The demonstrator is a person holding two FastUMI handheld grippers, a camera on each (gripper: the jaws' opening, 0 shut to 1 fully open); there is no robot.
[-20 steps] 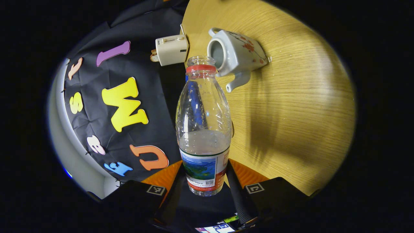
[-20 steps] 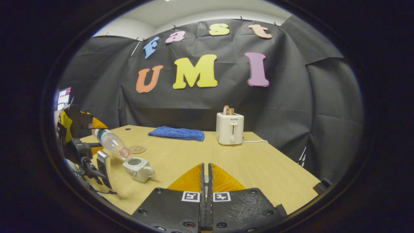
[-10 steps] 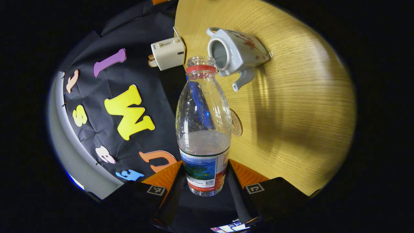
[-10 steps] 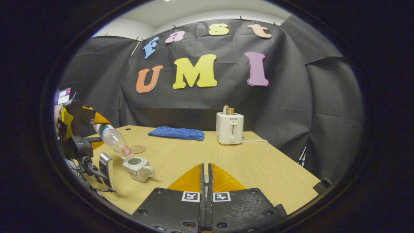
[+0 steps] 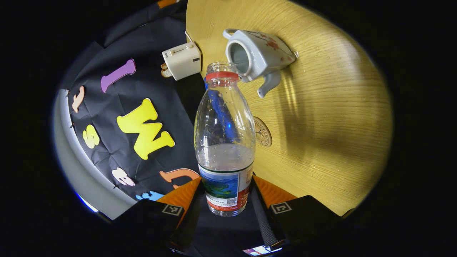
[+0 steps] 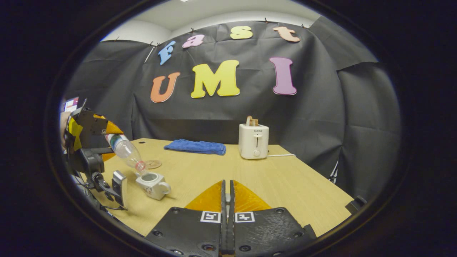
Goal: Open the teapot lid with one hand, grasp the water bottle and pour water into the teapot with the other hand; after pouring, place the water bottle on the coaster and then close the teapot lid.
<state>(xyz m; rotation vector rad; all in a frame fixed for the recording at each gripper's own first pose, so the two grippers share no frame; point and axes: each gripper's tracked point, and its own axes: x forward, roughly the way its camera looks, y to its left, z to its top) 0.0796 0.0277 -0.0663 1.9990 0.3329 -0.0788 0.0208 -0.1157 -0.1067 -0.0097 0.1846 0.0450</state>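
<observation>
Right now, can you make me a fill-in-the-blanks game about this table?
1. The left gripper holds a tilted water ____.
2. The teapot has no ____ on it.
3. The toaster stands to the right of a blue ____.
4. The right gripper has its fingers ____.

Missing words: bottle, lid, cloth, shut.

The left gripper view is rolled sideways and tipped down, looking close along a water bottle [image 5: 225, 142] toward the open teapot [image 5: 255, 57] on the counter [image 5: 332, 107]. The right gripper view sits level and low near the counter's [image 6: 285, 178] front edge, facing the back wall from farther off. Both share the teapot [image 6: 151, 184], bottle [image 6: 125, 151], coaster [image 5: 262, 131] [image 6: 153, 164] and toaster [image 5: 181, 65] [image 6: 254, 141].
</observation>
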